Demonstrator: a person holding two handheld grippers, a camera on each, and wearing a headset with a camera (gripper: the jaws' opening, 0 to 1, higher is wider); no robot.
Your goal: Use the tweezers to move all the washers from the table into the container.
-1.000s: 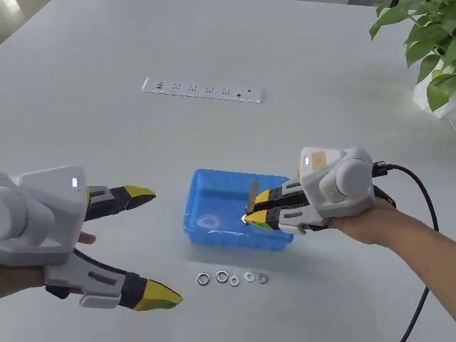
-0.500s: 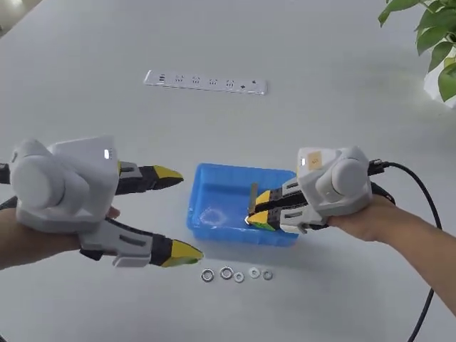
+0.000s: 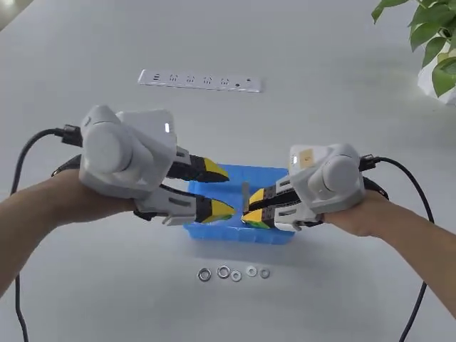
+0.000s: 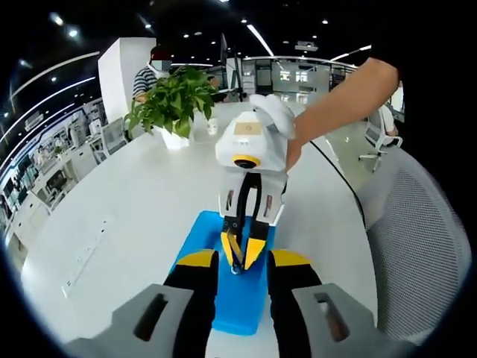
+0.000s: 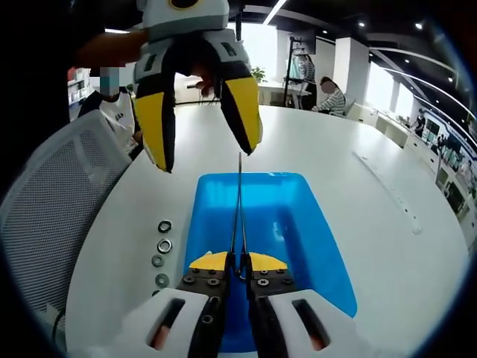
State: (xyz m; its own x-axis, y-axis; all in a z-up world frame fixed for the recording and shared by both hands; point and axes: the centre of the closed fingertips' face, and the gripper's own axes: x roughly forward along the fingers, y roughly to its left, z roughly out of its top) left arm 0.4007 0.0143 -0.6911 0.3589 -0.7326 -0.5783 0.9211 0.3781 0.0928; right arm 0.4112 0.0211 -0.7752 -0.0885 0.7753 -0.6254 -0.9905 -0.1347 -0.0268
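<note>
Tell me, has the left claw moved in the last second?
Yes. The left claw has swung right, from well left of the blue container to over its left edge.

Your left hand-held gripper (image 3: 221,190) and right hand-held gripper (image 3: 248,212) have white rounded housings, black yellow-tipped jaws, and black cables (image 3: 51,132) behind.

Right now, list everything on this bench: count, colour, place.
washers: five, silvery, in a row on the table in front of the container
container: one, blue, mid-table
tweezers: one, grey metal, above the container
power strip: one, white, far side of the table
plant: one, green, far right corner
table: one, white
left gripper: one, white with yellow-tipped jaws, open, over the container's left end
right gripper: one, same colours, shut on the tweezers, over the container's right end
</note>
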